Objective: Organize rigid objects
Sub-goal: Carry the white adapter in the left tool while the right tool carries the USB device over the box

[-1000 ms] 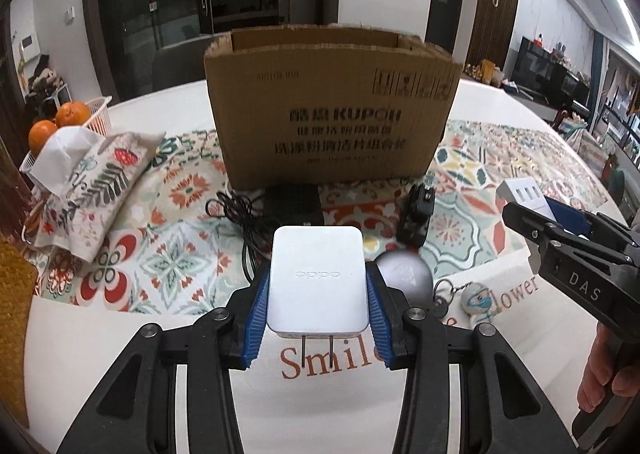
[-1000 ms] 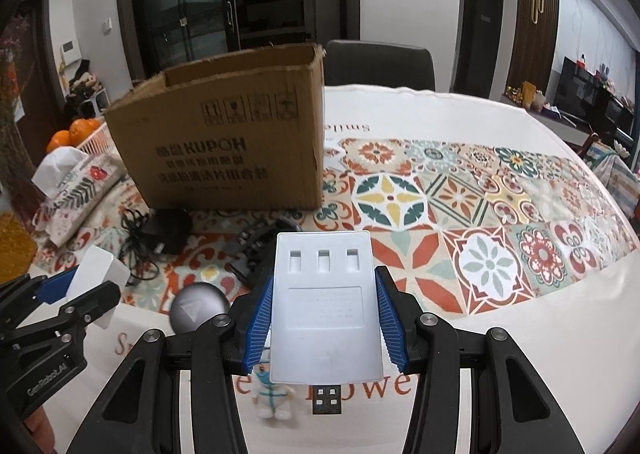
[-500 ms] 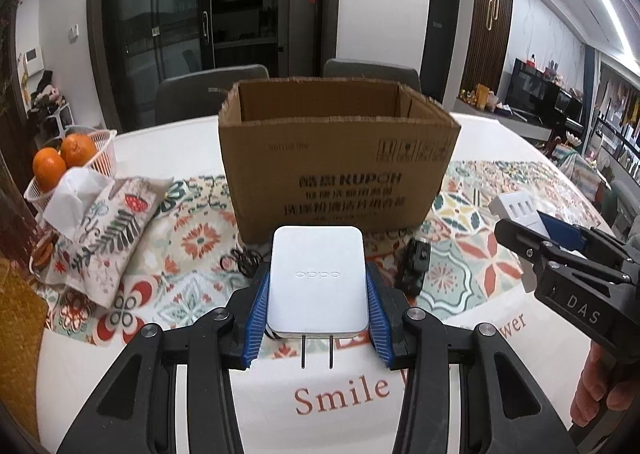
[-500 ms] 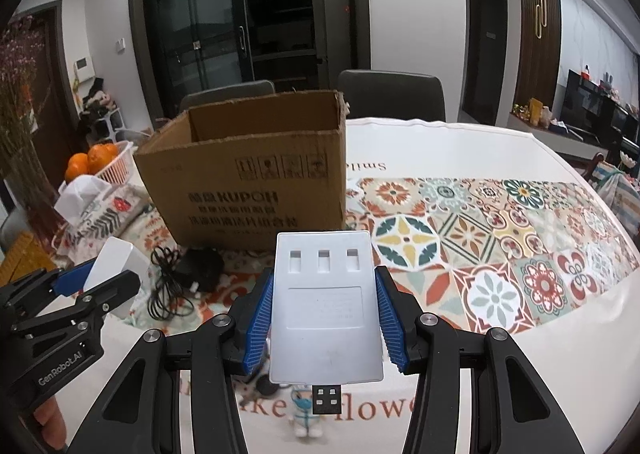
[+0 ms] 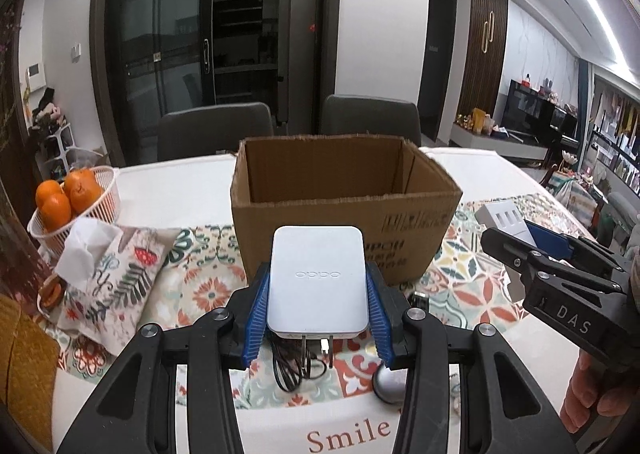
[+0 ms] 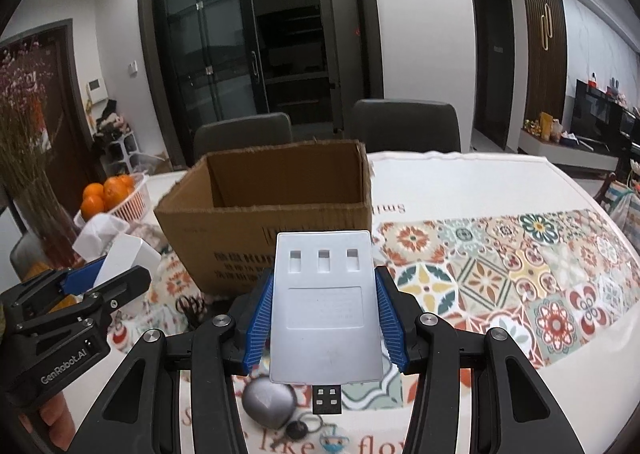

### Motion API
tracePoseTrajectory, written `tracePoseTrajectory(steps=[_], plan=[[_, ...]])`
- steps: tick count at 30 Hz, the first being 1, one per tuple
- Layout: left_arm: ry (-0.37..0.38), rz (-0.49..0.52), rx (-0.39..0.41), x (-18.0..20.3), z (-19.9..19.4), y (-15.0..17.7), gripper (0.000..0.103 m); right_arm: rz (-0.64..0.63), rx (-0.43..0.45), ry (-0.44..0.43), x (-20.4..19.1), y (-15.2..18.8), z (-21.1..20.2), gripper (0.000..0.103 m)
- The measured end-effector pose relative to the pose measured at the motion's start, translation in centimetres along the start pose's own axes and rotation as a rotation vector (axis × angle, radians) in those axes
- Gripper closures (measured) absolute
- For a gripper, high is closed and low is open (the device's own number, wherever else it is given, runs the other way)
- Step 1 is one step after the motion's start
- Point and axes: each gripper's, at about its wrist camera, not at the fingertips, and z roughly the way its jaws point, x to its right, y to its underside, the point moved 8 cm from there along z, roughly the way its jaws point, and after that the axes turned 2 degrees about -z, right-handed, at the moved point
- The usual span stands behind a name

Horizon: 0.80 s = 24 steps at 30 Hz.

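Left gripper (image 5: 318, 296) clenched on white OPPO charger (image 5: 317, 280), right gripper (image 6: 326, 314) clenched on white USB hub (image 6: 326, 306); both held above table's near edge, before open cardboard box (image 5: 344, 210)

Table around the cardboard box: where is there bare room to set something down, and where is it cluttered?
The table is bare to the right of the cardboard box and behind it, toward the chairs. The box's visible inside is bare too. It is crowded in front of the box, with a black cable and a grey puck, and to its left, with a tissue pouch and an orange basket.
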Motion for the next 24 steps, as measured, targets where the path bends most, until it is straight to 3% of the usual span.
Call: tracePoseTrajectory(steps=[13,24], plan=[[-0.002,0.032,0.063,-0.3,-0.5,-4.9,0.059,0.007,0.064,-0.036,-0.8,-4.4,0.2,0.054],[-0.009,0.045,0.068,-0.7,0.7,-8.3,0.059,0.007,0.067,-0.061,-1.1,-7.7,1.9,0.054]])
